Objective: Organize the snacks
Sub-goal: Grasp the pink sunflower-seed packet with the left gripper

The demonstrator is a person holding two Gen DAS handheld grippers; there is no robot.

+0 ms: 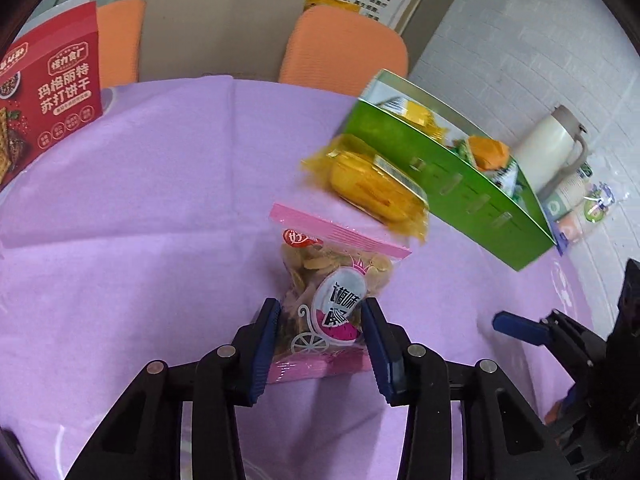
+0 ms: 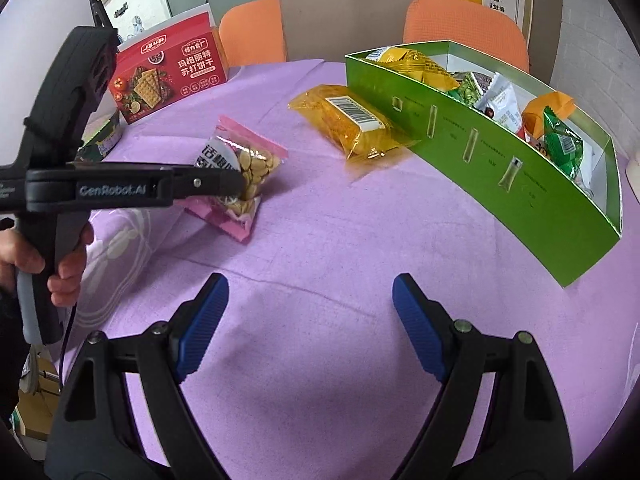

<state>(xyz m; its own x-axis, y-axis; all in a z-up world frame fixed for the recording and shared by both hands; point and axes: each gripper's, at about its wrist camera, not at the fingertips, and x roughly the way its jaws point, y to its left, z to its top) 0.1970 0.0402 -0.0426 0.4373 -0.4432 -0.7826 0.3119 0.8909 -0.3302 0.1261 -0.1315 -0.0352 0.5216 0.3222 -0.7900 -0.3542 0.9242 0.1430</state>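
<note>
Clearly the pink snack bag (image 1: 332,292) is light, soft and crinkly, its loose chips fragile, so a hold on the lower body near the sealed edge suits it better than a hard squeeze. It sits at the centre of the left wrist view on the purple tablecloth (image 1: 140,220), below the yellow packet (image 1: 368,184) and the green box (image 1: 452,188). The left gripper (image 1: 320,320) pinches it between both pads, reaching in level from the left edge of the right wrist view, a hand (image 2: 60,264) around its handle. The right gripper (image 2: 310,300) hovers low over bare cloth, jaws spread wide and holding nothing.
</note>
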